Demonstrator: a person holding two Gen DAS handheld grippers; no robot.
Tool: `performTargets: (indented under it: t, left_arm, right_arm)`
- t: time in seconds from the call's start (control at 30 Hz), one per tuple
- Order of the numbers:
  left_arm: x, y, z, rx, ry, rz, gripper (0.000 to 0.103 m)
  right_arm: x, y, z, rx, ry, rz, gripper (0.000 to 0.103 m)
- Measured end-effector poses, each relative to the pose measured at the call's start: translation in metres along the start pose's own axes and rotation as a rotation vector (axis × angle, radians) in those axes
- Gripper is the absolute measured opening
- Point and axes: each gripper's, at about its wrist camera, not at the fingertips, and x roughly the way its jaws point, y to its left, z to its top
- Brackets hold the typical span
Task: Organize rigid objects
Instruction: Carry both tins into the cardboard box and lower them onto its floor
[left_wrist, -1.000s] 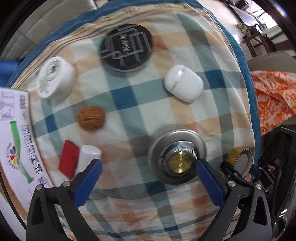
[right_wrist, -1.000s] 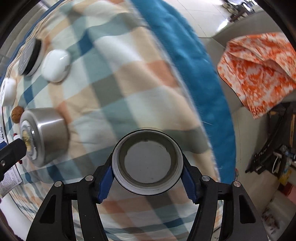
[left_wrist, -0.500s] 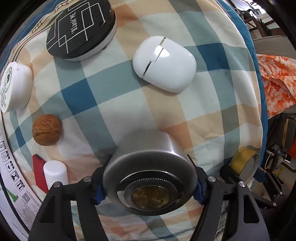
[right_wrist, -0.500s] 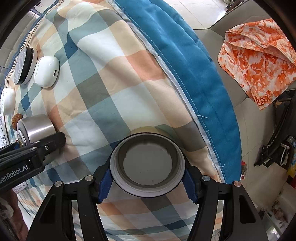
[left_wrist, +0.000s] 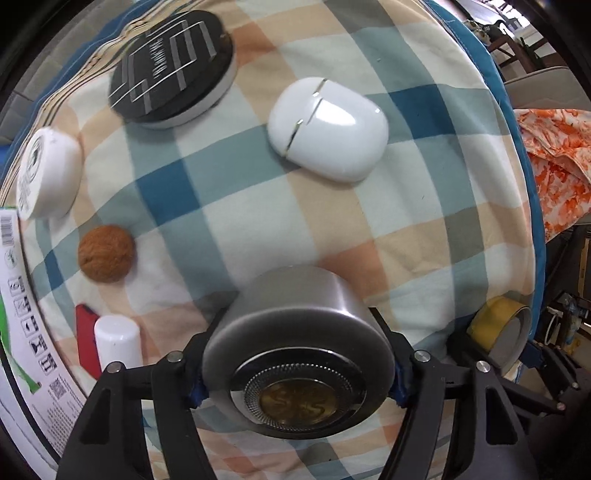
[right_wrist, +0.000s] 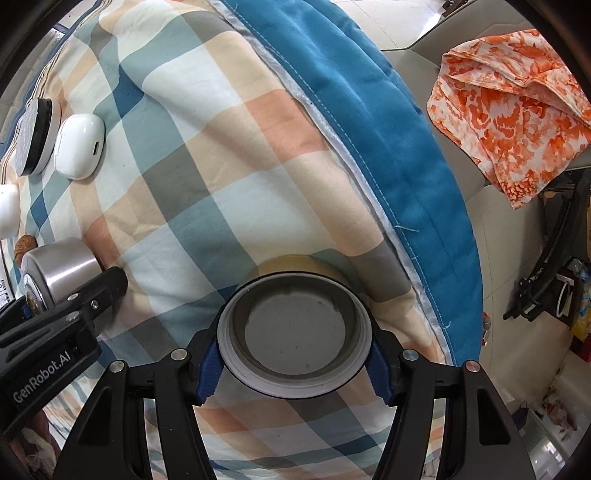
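My left gripper (left_wrist: 297, 384) is shut on a round silver metal tin (left_wrist: 295, 354) with a gold centre, held over the checked cloth (left_wrist: 229, 206). The tin also shows in the right wrist view (right_wrist: 59, 273). My right gripper (right_wrist: 293, 365) is shut on a roll of yellow tape (right_wrist: 293, 332), seen end-on; the roll also shows in the left wrist view (left_wrist: 498, 332). On the cloth lie a white earbud case (left_wrist: 327, 129), a black round tin (left_wrist: 173, 88), a white jar (left_wrist: 48, 177), a walnut (left_wrist: 105, 253) and a white-capped red item (left_wrist: 110, 343).
A printed white box (left_wrist: 22, 332) lies at the cloth's left edge. The cloth's blue border (right_wrist: 388, 147) runs along the right side. An orange patterned cloth (right_wrist: 509, 110) lies on a seat beyond. Black frames (right_wrist: 546, 266) stand on the floor at the right.
My left gripper came down around the silver tin and shut on it, then drew back slightly with it. My right gripper kept its hold on the tape roll and shifted little.
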Motion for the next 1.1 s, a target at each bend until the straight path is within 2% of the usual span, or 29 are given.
performTargets:
  t: [0.23, 0.27, 0.47, 0.6, 0.77, 0.93, 1.1]
  left_arm:
    - [-0.018, 0.014, -0.054, -0.040, -0.049, -0.036, 0.069]
    - [-0.032, 0.034, -0.059, -0.044, -0.058, -0.038, 0.069]
    - [-0.073, 0.057, -0.104, -0.100, -0.154, -0.081, 0.069]
    - [-0.116, 0.090, -0.132, -0.148, -0.236, -0.116, 0.069]
    - [-0.171, 0.144, -0.141, -0.219, -0.320, -0.122, 0.069]
    - [-0.181, 0.191, -0.140, -0.296, -0.362, -0.122, 0.069]
    - [-0.196, 0.236, -0.138, -0.351, -0.388, -0.126, 0.069]
  right_arm:
    - [-0.015, 0.010, -0.029, -0.047, -0.007, 0.012, 0.067]
    - [-0.018, 0.012, -0.034, -0.058, -0.011, 0.017, 0.067]
    - [-0.044, 0.033, -0.059, -0.125, -0.051, 0.055, 0.066]
    - [-0.074, 0.058, -0.071, -0.177, -0.094, 0.091, 0.066]
    - [-0.119, 0.111, -0.086, -0.271, -0.166, 0.124, 0.066]
    - [-0.159, 0.181, -0.103, -0.363, -0.219, 0.161, 0.066]
    - [-0.176, 0.266, -0.125, -0.440, -0.246, 0.182, 0.066]
